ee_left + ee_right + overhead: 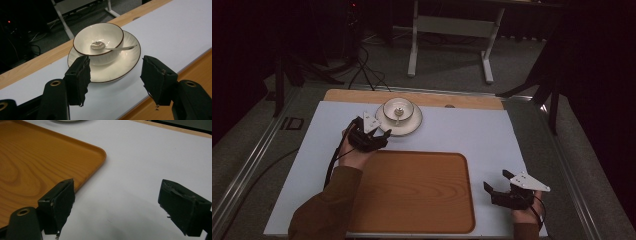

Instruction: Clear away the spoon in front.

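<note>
1. At the near right corner of the table, the right gripper is held low over the white surface, just off the right edge of the wooden tray; its fingers are spread wide apart with nothing between them.
2. The tray is seen lying flat at the near middle of the table, its rounded far right corner visible in the right gripper view beside the left finger.
3. Beyond the tray's far left corner, the left gripper is held with its fingers released and nothing grasped.
4. Just beyond it, near the far edge of the table, a white bowl with a dark rim is seen standing on a matching plate.
5. A metal spoon is seen lying inside the bowl, its handle resting over the rim.
</note>
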`<state>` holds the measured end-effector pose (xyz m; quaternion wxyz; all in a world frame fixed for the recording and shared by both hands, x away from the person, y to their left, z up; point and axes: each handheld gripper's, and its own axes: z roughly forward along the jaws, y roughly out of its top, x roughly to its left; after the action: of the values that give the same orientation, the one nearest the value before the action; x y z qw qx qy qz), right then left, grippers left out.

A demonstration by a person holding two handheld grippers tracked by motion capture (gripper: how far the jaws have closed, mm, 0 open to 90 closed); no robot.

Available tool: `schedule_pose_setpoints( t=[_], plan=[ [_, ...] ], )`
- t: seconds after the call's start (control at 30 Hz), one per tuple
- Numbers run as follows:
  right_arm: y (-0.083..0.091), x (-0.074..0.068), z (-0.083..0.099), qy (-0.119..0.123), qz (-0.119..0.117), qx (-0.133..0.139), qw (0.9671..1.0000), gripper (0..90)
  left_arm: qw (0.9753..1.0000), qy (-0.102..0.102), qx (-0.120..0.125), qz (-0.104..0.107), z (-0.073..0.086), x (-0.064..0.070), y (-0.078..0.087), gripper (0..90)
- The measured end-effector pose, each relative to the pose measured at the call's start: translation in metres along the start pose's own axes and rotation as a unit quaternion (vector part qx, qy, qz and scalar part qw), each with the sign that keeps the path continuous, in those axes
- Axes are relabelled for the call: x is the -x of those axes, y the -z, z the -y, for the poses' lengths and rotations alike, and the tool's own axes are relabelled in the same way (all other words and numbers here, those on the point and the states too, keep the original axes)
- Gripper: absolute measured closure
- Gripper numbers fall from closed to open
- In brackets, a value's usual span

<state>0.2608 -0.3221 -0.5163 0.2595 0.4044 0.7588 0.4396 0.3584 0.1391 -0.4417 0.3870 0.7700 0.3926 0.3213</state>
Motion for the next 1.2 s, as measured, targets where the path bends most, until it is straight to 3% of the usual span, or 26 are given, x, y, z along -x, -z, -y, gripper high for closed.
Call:
schedule_pose_setpoints(
  t=[0.27,0.77,0.97,1.17,1.2],
  plan=[
    [0.000,0.000,0.000,0.000,0.000,0.000,1.0000,13.7,1.0000,0.006,0.001,0.004,-0.005,-0.001,-0.009,42.1],
    [0.000,0.001,0.000,0.001,0.000,-0.001,1.0000,13.7,0.9991,-0.029,-0.026,0.017,-0.010,0.009,-0.040,48.0],
    [0.000,0.001,0.000,0.000,-0.001,-0.001,1.0000,13.8,0.9978,-0.044,-0.050,0.005,-0.011,0.010,-0.058,57.0],
    [0.000,0.001,0.000,-0.001,0.000,-0.001,1.0000,13.8,0.9970,-0.054,-0.055,-0.005,-0.015,0.012,-0.065,64.6],
    [0.000,0.001,0.000,-0.001,0.000,-0.001,1.0000,13.8,0.9962,-0.055,-0.065,-0.014,-0.016,0.012,-0.069,64.6]
  ],
)
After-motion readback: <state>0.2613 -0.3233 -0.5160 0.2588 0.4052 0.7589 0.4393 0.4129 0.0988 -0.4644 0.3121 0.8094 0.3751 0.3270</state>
